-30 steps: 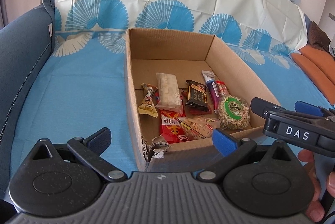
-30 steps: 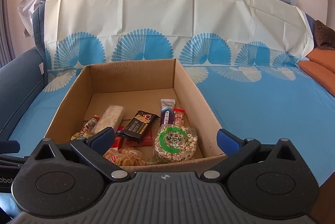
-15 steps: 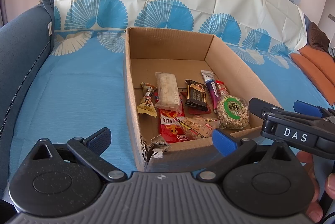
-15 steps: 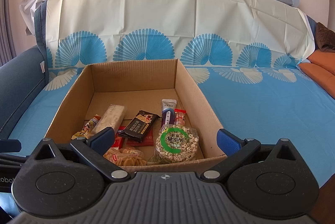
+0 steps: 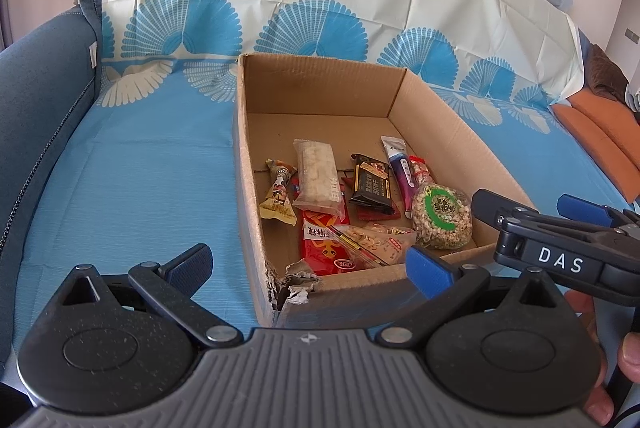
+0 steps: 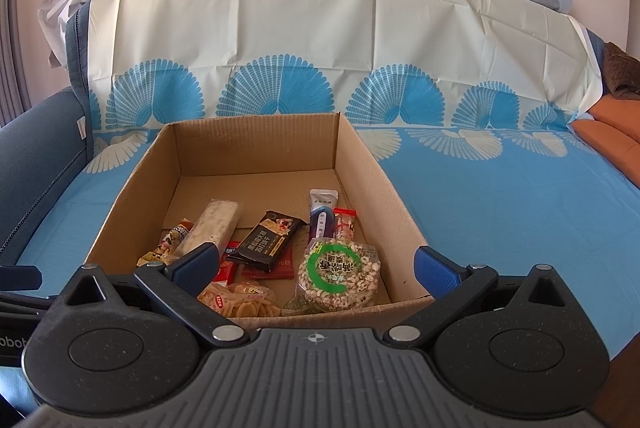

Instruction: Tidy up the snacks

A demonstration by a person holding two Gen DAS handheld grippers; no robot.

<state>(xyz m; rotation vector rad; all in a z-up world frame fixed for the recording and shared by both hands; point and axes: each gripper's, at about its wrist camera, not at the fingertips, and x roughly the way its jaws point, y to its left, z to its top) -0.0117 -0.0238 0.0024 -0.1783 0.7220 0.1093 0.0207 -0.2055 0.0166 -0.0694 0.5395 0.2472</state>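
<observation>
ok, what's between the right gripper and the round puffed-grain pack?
Only the cardboard box's low front wall. In the right wrist view the open right gripper sits just outside it; the round puffed-grain pack lies right behind.

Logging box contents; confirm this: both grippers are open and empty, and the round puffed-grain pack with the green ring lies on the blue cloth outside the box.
Wrong place: the puffed-grain pack lies inside the cardboard box, as the right wrist view shows. The rest holds.

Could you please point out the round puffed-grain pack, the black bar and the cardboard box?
Round puffed-grain pack (image 6: 338, 278), right wrist view: green ring label.
Black bar (image 6: 269, 242), right wrist view: wrapper middle.
Cardboard box (image 5: 316, 90), left wrist view: far wall.
</observation>
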